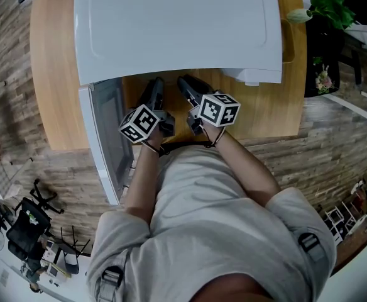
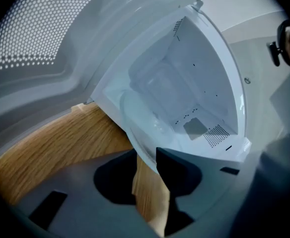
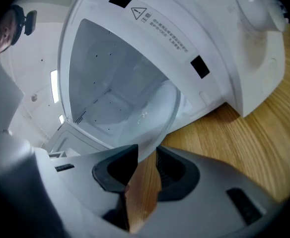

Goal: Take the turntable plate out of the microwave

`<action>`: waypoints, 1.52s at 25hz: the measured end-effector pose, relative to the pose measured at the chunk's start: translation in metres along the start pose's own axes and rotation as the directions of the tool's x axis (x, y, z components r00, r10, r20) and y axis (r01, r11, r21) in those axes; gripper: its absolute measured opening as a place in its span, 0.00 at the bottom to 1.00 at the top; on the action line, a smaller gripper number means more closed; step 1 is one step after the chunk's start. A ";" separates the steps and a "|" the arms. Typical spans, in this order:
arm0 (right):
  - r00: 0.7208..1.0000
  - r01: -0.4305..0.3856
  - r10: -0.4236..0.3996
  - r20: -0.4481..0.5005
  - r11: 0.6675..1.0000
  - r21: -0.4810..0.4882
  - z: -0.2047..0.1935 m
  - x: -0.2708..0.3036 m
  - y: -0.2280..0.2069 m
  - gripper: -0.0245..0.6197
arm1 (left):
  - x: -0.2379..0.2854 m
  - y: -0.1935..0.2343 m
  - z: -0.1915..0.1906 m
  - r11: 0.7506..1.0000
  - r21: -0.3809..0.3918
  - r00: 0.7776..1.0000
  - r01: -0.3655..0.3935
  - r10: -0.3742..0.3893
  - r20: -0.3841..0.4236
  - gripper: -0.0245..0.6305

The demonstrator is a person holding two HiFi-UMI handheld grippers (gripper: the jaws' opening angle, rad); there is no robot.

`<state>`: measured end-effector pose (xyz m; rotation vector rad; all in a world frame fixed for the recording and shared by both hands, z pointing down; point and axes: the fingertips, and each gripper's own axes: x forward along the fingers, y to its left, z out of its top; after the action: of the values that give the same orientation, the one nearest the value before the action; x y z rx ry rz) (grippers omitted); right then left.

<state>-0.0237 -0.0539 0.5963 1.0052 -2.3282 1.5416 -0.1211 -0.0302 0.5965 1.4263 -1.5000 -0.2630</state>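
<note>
Wooden tabletop [image 1: 51, 74] carries the white microwave [image 1: 177, 24], its door [image 1: 105, 131] swung wide to the left, leaving a strip of bare wood before the open cavity. Its glass turntable plate [image 3: 155, 113] juts out past the front sill. The left gripper [image 2: 146, 155] and right gripper [image 3: 146, 155], side by side, each clamp its near rim.

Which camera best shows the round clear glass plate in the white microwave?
The right gripper view: the round clear glass plate shows with its curved rim sharp. The left gripper view shows it fainter; the head view hides it under the white microwave.
</note>
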 end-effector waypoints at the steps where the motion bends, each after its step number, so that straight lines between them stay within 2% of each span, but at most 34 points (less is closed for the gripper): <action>1: 1.000 -0.002 0.002 -0.002 1.000 0.002 -0.001 -0.001 -0.001 0.23 | 0.000 0.000 -0.002 1.000 0.004 1.000 0.003 -0.003 -0.003 0.24; 6: 1.000 -0.014 0.014 -0.004 1.000 -0.013 -0.002 0.000 0.001 0.24 | -0.002 0.002 0.001 0.999 0.030 1.000 0.011 -0.010 -0.010 0.26; 7: 1.000 -0.020 0.020 -0.005 0.999 -0.030 -0.001 0.000 0.001 0.27 | -0.002 0.003 0.003 1.000 0.029 1.000 0.006 -0.006 -0.005 0.27; 9: 1.000 -0.031 0.031 -0.001 0.998 -0.053 0.003 0.001 0.001 0.41 | 0.000 0.007 0.009 1.000 0.019 1.000 -0.008 0.007 0.017 0.32; 10: 0.999 -0.032 0.032 0.008 0.998 -0.047 0.006 0.001 0.000 0.42 | 0.001 0.009 0.013 1.000 0.014 1.000 -0.010 0.010 0.028 0.34; 14: 0.999 -0.015 0.015 0.052 1.000 0.007 0.022 0.007 -0.007 0.41 | 0.009 0.010 0.025 1.000 0.003 0.998 -0.007 0.007 0.057 0.35; 17: 0.999 -0.003 0.002 0.051 1.000 0.012 0.026 0.014 -0.010 0.38 | 0.015 0.014 0.029 1.000 0.017 0.998 -0.019 0.018 0.054 0.35; 20: 0.999 0.011 -0.011 0.048 1.000 -0.004 0.025 0.013 -0.014 0.26 | 0.019 0.012 0.029 0.999 0.041 0.999 -0.018 0.017 0.037 0.33; 23: 0.999 0.018 -0.017 0.042 1.000 -0.006 0.026 0.013 -0.017 0.28 | 0.020 0.010 0.030 1.000 0.029 0.999 -0.002 0.001 0.043 0.32; 38: 1.000 0.011 -0.011 0.002 1.000 -0.022 0.002 -0.010 -0.013 0.27 | -0.008 0.012 0.007 0.999 0.043 0.999 -0.027 0.026 0.028 0.32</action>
<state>-0.0082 -0.0544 0.6001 1.0126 -2.3318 1.5089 -0.1353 -0.0233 0.5978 1.4413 -1.5546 -0.2363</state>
